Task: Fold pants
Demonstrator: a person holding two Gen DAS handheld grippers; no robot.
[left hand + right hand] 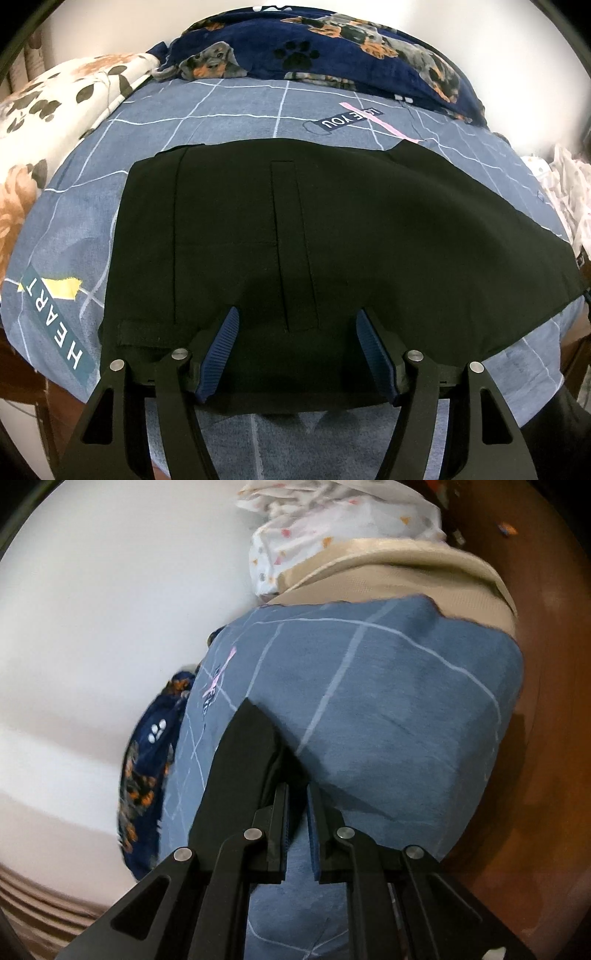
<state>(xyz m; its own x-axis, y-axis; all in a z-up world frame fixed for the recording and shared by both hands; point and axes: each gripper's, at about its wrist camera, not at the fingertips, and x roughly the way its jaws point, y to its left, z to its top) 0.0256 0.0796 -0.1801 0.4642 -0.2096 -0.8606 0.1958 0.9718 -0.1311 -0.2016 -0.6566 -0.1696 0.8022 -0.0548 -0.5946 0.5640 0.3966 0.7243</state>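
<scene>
Jaws wide on the left gripper (295,321), blue ribbed pads (221,347) spread over the near edge of the black pants (332,229), touching nothing visibly. Jaws nearly closed on the right gripper (297,794), pinching a corner of the same black pants (240,768), lifted off the bed. Spread flat otherwise across a blue grid-print bedsheet (229,107) lettered "HEART" and "LOVE YOU". Beyond, a navy dog-print blanket (332,44) bunched at the far edge, a floral quilt (55,96) to the left, a white patterned cloth (332,520) over a beige mattress corner (406,572).
</scene>
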